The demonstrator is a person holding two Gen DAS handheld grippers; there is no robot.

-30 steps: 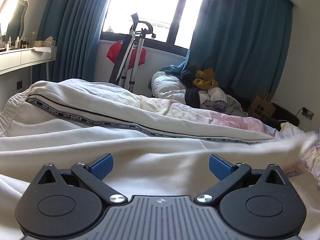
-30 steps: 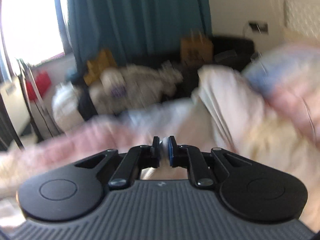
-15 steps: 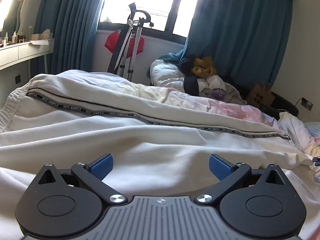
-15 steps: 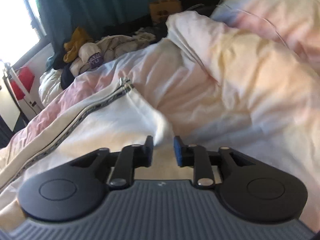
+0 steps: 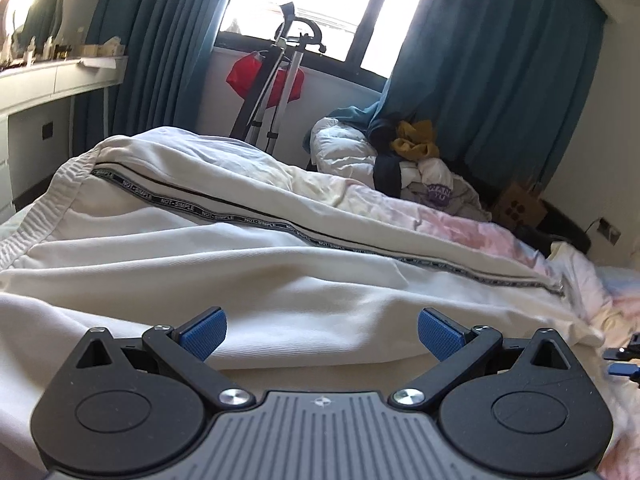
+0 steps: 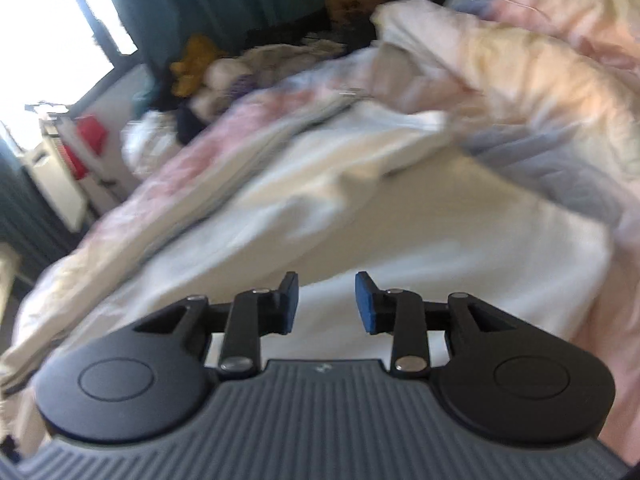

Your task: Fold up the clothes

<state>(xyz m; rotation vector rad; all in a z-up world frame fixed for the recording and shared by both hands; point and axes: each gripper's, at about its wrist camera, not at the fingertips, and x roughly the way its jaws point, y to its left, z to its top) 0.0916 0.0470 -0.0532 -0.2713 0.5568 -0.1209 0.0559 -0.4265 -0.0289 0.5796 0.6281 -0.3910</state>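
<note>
A pair of cream-white trousers (image 5: 248,264) with a black lettered side stripe (image 5: 280,228) lies spread across the bed, waistband at the left. My left gripper (image 5: 320,334) is open wide and empty, low over the cloth. My right gripper (image 6: 326,300) is open and empty just above the trousers (image 6: 360,216) near the leg end; its tips also show at the right edge of the left wrist view (image 5: 626,358). The right wrist view is blurred.
A pink and white duvet (image 5: 460,220) covers the bed and bunches up at the right (image 6: 540,60). A pile of clothes (image 5: 416,160) lies by the teal curtains (image 5: 492,72). A stand with a red bag (image 5: 272,80) is under the window. A white dresser (image 5: 48,84) is at the left.
My right gripper let go of the trouser leg, opened and drew back over the bed. The trouser leg now lies flat. My left gripper stayed open and barely moved.
</note>
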